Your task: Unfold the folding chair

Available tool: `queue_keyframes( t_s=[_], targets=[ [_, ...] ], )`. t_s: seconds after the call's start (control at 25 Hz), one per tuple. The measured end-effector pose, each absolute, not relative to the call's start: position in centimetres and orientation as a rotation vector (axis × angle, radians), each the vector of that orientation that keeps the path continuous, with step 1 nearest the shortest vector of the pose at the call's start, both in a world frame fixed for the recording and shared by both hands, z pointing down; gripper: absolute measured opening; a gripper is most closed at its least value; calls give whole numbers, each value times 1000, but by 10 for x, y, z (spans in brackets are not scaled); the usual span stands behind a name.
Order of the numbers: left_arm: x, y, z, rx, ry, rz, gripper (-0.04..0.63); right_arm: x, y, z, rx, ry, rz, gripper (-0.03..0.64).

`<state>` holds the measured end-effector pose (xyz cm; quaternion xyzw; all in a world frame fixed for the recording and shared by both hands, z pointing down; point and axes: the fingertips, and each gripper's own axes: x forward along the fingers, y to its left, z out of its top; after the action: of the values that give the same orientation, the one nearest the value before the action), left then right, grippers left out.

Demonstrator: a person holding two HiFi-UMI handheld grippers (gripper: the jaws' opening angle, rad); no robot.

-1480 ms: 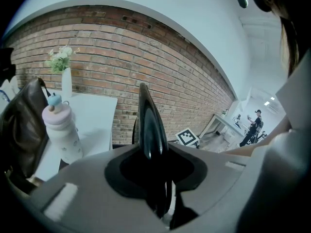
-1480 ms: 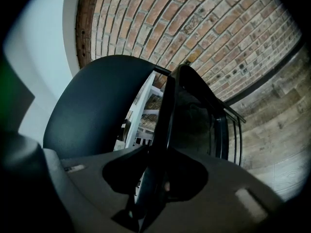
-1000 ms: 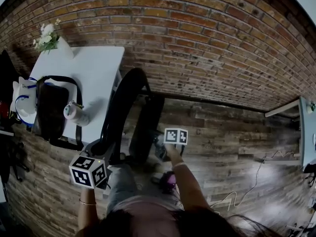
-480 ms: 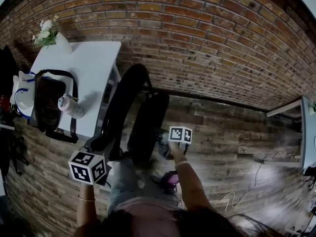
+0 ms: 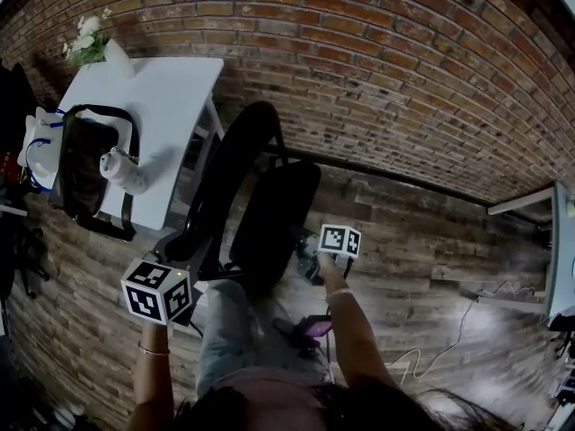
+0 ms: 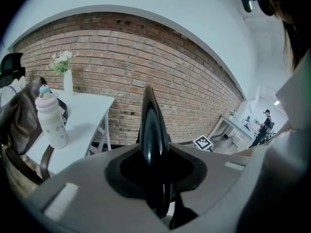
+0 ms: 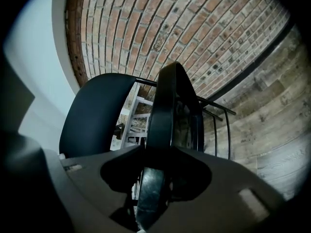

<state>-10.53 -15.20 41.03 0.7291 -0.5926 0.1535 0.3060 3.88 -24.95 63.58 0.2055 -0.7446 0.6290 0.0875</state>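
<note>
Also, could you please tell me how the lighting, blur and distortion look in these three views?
Head view: strong fisheye bows the brick wall, corners dark, floor at lower right smeared. Left gripper view: bright and even, white table sharp, the close chair soft with a glare line. Right gripper view: dim, heavy vignette, nearby seat blurred.

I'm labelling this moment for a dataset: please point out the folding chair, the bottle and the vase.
folding chair (image 5: 280, 206), head view, on its right-hand black panel.
bottle (image 6: 52, 125), left gripper view, on its white body.
vase (image 6: 68, 84), left gripper view, on its white side.
</note>
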Motion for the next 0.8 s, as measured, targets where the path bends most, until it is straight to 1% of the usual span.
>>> queue_keyframes(
  t_s=[0.36,0.8],
  targets=[
    [-99,-151,413,1934,-1561,384,87,58,-248,643,624,-2224,1904,144],
    [-108,-151,422,1934,-1548,341,87,82,-247,661,675,-2201,1914,158]
  ],
)
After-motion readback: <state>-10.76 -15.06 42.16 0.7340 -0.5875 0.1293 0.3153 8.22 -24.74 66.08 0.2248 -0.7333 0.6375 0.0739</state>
